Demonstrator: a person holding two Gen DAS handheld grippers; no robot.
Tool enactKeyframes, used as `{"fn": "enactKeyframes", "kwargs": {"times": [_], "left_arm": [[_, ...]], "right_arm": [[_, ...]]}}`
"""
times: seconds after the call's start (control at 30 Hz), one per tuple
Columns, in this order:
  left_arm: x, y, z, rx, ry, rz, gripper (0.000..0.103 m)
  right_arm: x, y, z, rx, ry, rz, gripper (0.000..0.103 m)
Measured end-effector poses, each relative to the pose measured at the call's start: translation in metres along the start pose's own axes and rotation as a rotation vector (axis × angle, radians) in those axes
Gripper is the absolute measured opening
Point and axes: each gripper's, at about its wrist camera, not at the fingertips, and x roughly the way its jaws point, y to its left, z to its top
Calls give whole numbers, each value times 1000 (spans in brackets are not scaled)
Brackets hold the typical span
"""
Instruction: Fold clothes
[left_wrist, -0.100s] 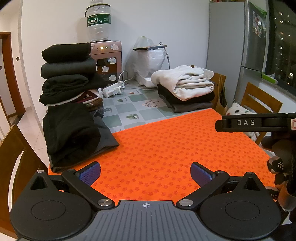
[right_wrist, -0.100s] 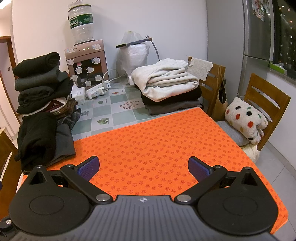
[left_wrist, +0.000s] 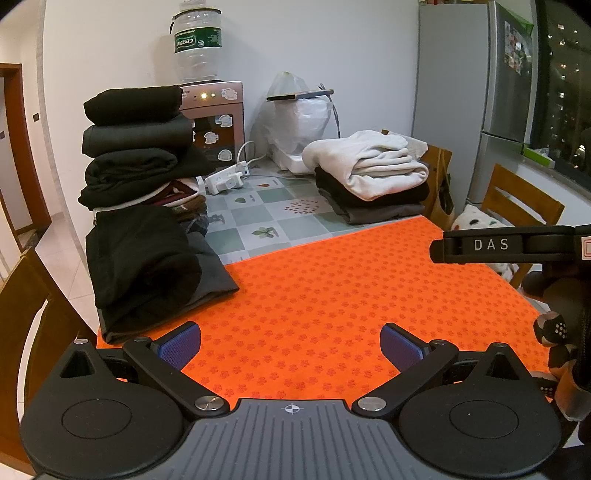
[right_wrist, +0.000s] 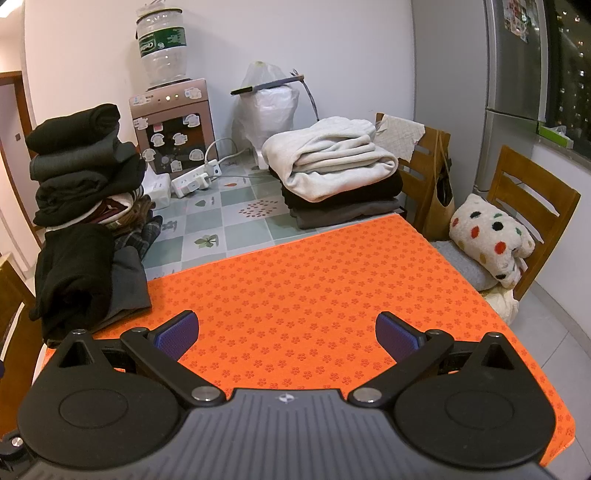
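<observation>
Folding station: orange mat bare, both tongs wide

Left gripper (left_wrist: 290, 345): jaws spread to their widest, blue pads (left_wrist: 180, 346) well apart, nothing between them; it hovers over the near part of the orange mat (left_wrist: 332, 295), tilted down toward it.

Right gripper (right_wrist: 288, 334): jaws likewise spread wide, blue fingertips (right_wrist: 397, 336) apart, nothing between them; above the near edge of the same mat. Its black body also juts in at the right edge of the left wrist view.

Clothes, left stack (left_wrist: 136, 147): tall pile of folded dark garments at the far left of the table, black and charcoal on top, patterned pieces lower down.

Clothes, near-left bundle (left_wrist: 144, 266): black garment lying on a grey one, its corner resting on the mat's left edge.

Clothes, far stack (right_wrist: 332, 173): cream fleece folded on top of a black and a grey garment, just beyond the mat's far edge, on the tiled tablecloth (right_wrist: 229, 218).

Other items: water dispenser (right_wrist: 173, 122) with an upturned bottle against the wall; white power strip (right_wrist: 192, 181) beside it; white plastic bag (right_wrist: 269, 107); wooden chair (right_wrist: 535, 206) to the right of the table, bearing a spotted cushion (right_wrist: 487, 236); grey refrigerator (left_wrist: 480, 92) in the right corner.
</observation>
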Motion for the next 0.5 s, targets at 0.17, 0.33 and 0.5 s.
{"fn": "enactKeyframes", "kwargs": {"times": [0.17, 0.33, 0.5], "left_arm": [[0, 2, 1, 2, 2, -2, 103], [0, 3, 1, 2, 2, -2, 103], [0, 0, 0, -1, 2, 0, 103]], "right_arm": [[0, 1, 0, 2, 2, 2, 103], [1, 0, 0, 2, 2, 0, 103], [3, 0, 0, 1, 1, 1, 103]]}}
